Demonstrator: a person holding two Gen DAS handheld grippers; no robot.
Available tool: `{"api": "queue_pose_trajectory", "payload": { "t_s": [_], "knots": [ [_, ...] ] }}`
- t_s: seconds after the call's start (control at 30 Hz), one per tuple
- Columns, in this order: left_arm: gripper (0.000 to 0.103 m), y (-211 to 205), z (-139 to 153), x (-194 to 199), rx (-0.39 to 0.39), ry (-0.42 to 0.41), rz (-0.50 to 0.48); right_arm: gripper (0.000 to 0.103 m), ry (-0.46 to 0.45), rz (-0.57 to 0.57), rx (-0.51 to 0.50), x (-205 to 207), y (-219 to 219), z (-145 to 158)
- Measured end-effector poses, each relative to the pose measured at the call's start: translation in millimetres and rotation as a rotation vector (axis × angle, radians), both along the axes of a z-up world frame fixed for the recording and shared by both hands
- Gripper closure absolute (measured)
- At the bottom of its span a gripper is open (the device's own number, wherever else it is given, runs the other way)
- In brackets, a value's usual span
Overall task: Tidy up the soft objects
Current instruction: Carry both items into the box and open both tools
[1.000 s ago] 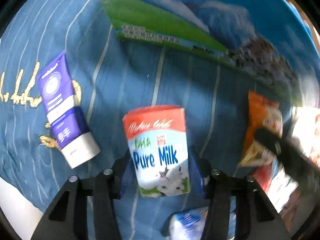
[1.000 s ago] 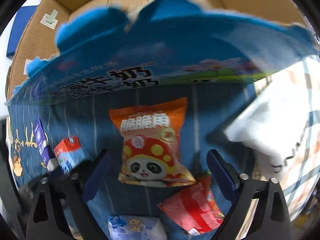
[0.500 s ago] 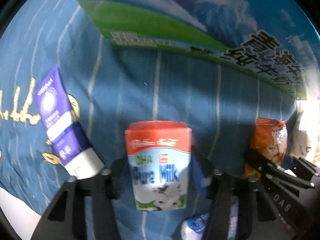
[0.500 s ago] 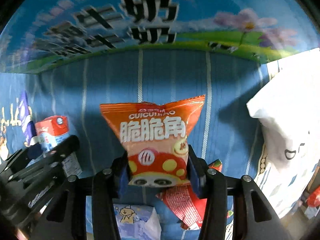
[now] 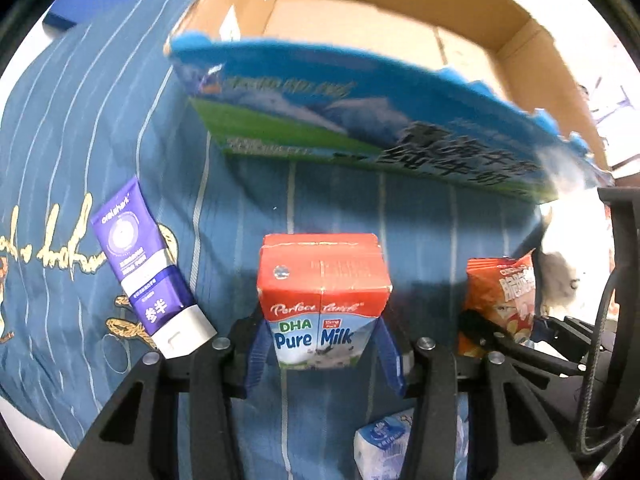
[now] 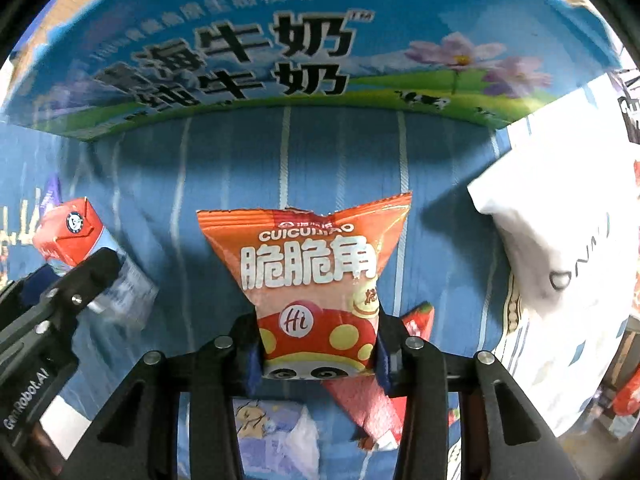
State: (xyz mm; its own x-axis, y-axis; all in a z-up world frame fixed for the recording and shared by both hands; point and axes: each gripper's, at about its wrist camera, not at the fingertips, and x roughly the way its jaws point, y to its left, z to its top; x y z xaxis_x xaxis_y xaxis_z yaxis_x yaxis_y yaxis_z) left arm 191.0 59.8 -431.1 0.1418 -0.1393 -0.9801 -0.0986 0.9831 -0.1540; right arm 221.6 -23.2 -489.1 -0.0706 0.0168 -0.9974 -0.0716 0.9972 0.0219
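My left gripper [image 5: 320, 356] is shut on a red and white Pure Milk carton [image 5: 322, 296] and holds it above the blue striped cloth [image 5: 100, 128]. My right gripper [image 6: 318, 354] is shut on an orange snack bag [image 6: 312, 276] with a panda print. The carton also shows at the left of the right wrist view [image 6: 76, 240], and the snack bag at the right of the left wrist view [image 5: 500, 300]. An open cardboard box [image 5: 400, 20] with a blue milk print on its front stands just ahead; it fills the top of the right wrist view [image 6: 280, 48].
A purple tube [image 5: 148, 280] lies on the cloth at the left. A small blue and white packet [image 5: 384, 444] and a red packet [image 6: 372, 408] lie below the grippers. A white bag [image 6: 560, 260] lies at the right.
Both grippers have risen with the carton and the snack bag. The left wrist view now looks over the box's front edge into its open inside.
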Motion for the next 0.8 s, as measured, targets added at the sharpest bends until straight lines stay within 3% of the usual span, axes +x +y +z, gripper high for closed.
{"api": "queue_pose_trajectory", "payload": {
  "t_s": [0.2,0.3,0.6,0.7,0.8],
  "knots": [
    [0.059,-1.7,19.0,-11.3,0.007,-0.111,-0.02,0.059,-0.047,-0.022,0.008,-7.8,7.6,29.2],
    [0.059,-20.6,60.7,-16.6,0.006,-0.177,-0.026,0.059,-0.067,-0.045,0.025,-10.5,-15.2,50.1],
    [0.059,-23.7,162.9,-6.6,-0.043,-0.369,-0.07,0.059,-0.257,-0.105,0.11,-3.8,-34.1,164.6],
    [0.059,-23.2,188.9,7.3,-0.066,-0.407,-0.084,0.059,-0.315,-0.112,0.138,-5.6,-68.2,222.1],
    [0.059,-30.0,204.4,28.4,-0.07,-0.43,-0.094,0.059,-0.365,-0.105,0.143,13.3,-70.1,246.4]
  ]
}}
